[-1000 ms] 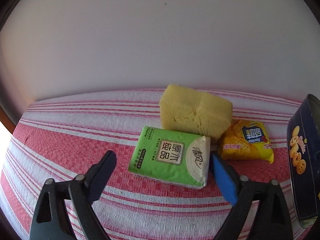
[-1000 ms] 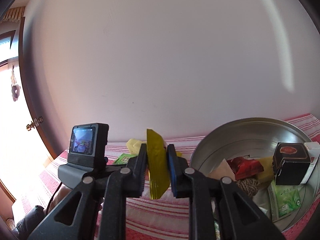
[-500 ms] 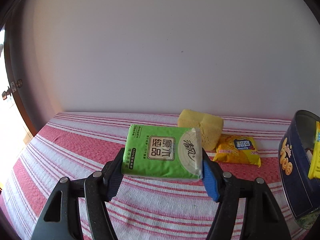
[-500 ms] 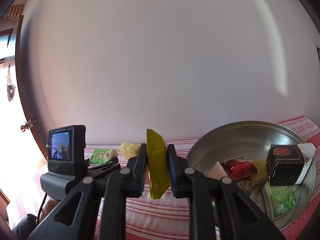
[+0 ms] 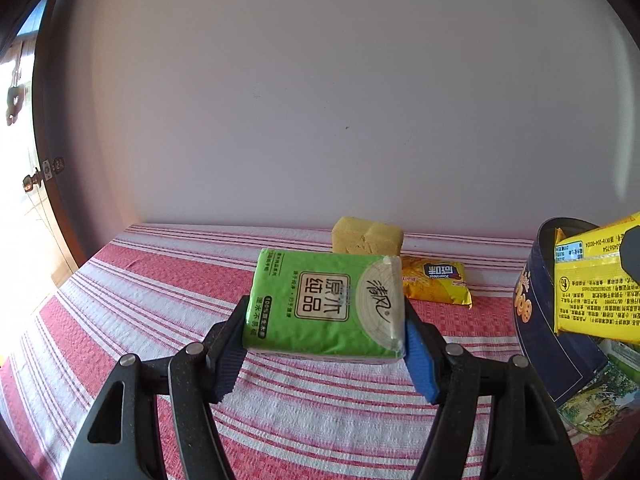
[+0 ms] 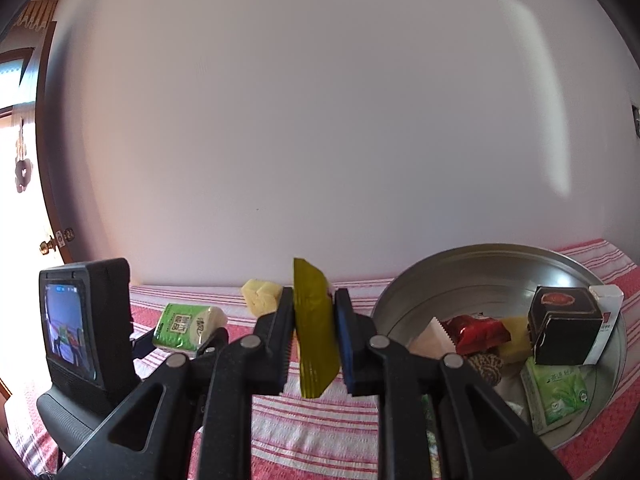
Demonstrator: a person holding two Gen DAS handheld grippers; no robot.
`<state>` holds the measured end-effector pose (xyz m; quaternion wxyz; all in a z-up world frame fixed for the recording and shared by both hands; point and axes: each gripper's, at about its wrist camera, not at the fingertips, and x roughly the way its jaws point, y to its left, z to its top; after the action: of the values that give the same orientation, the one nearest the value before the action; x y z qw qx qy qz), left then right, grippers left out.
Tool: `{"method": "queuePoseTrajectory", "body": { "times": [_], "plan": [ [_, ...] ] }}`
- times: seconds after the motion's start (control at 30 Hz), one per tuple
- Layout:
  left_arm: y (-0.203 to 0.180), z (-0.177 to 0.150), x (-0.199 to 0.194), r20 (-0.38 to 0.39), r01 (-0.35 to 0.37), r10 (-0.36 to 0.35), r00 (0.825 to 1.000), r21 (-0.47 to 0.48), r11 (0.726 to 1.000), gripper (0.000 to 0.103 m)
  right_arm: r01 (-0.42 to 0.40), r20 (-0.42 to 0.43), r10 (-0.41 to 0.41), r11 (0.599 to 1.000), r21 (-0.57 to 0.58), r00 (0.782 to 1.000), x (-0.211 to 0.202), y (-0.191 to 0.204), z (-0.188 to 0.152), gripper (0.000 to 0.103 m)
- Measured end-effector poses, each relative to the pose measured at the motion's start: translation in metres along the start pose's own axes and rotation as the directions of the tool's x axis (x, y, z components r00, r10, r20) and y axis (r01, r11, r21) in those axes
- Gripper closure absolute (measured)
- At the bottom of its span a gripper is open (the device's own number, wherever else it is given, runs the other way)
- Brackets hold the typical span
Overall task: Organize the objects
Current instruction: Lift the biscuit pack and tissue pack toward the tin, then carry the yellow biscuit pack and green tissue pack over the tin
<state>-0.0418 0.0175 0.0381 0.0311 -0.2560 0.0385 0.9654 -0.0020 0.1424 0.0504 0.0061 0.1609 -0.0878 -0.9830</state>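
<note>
My left gripper [image 5: 326, 344] is shut on a green tissue pack [image 5: 324, 304] and holds it above the red-striped cloth [image 5: 160, 304]. The pack also shows in the right wrist view [image 6: 188, 325]. My right gripper [image 6: 312, 340] is shut on a yellow snack packet [image 6: 314, 328], held edge-on above the cloth; the packet shows at the right edge of the left wrist view [image 5: 596, 284]. A round metal tin [image 6: 480, 272] to the right holds several small boxes and packets. A yellow sponge [image 5: 367, 236] and a yellow snack bag [image 5: 436, 283] lie by the wall.
The tin's dark blue side [image 5: 552, 344] stands at the right in the left wrist view. A white wall [image 5: 320, 100] backs the table. A door with a knob [image 5: 34, 180] is at the left. The left gripper's camera screen [image 6: 70, 324] sits left of my right gripper.
My left gripper closed on the green tissue pack and lifted it off the cloth, pulling back from the sponge. My right gripper kept holding the yellow packet and shifted slightly right.
</note>
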Motion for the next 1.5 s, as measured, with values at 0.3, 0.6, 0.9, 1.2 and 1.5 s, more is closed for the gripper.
{"method": "queuePoseTrajectory", "body": {
  "times": [0.3,0.6,0.9,1.2,1.5],
  "plan": [
    [-0.002,-0.009,-0.012,0.015,-0.002,0.002,1.0,-0.016,1.0,0.033,0.011,0.007,-0.012,1.0,0.009,1.0,-0.007,-0.005,-0.004,0.084],
    [-0.006,-0.015,-0.026,0.018,-0.007,0.008,1.0,-0.033,0.999,0.033,-0.012,0.006,0.012,1.0,0.015,1.0,-0.019,-0.015,-0.009,0.084],
    [-0.017,-0.017,-0.037,0.029,-0.007,0.007,1.0,-0.028,1.0,0.033,-0.029,-0.001,0.029,1.0,-0.006,1.0,-0.022,-0.011,-0.017,0.084],
    [-0.013,-0.018,-0.033,0.027,-0.004,0.005,1.0,-0.029,1.0,0.033,-0.032,-0.001,0.032,0.999,-0.014,0.999,-0.024,-0.018,-0.023,0.084],
    [-0.005,-0.019,-0.03,0.03,-0.007,0.008,1.0,-0.037,0.999,0.033,-0.039,0.0,0.039,0.999,-0.027,0.999,-0.04,-0.018,-0.023,0.084]
  ]
}}
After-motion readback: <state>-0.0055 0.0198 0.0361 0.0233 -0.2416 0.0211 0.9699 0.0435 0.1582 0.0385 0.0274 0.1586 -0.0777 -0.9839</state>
